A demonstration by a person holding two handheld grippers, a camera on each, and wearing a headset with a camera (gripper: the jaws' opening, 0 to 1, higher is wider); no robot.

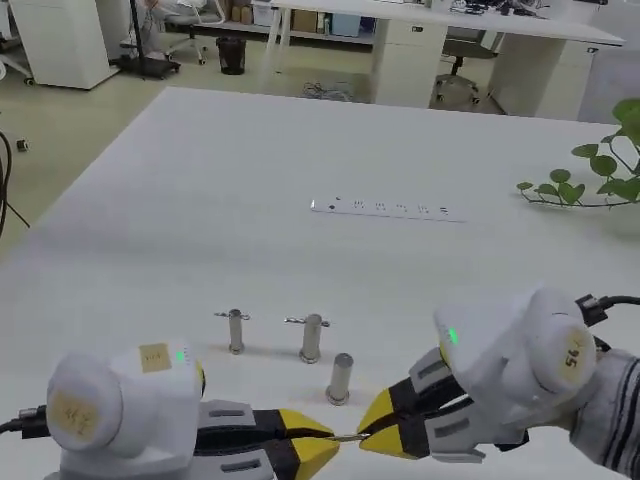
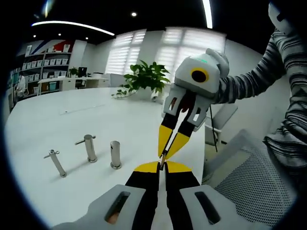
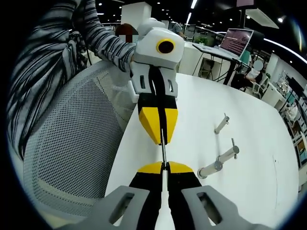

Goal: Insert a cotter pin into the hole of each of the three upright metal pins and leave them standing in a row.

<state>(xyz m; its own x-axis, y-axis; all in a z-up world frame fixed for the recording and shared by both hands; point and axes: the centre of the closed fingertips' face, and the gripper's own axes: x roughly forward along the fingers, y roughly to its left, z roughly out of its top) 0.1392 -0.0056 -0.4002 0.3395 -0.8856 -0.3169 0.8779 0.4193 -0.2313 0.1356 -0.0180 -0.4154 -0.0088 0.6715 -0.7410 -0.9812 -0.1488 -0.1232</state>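
Large white worktable [image 1: 400, 150]. Left gripper [image 1: 325, 443] and right gripper [image 1: 372, 432] meet tip to tip at the near edge, both jaw pairs pinched closed on opposite ends of a thin metal cotter pin [image 1: 350, 437]. Just beyond stand three upright steel pins: left pin [image 1: 236, 330] and middle pin [image 1: 312, 338] have cross-pins, nearest pin [image 1: 341, 378] is bare.

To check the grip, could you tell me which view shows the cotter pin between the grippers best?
The right gripper view: the cotter pin spans the gap between the right gripper and left gripper as a clear thin line. The left gripper view shows a short sliver; the head view a faint line.
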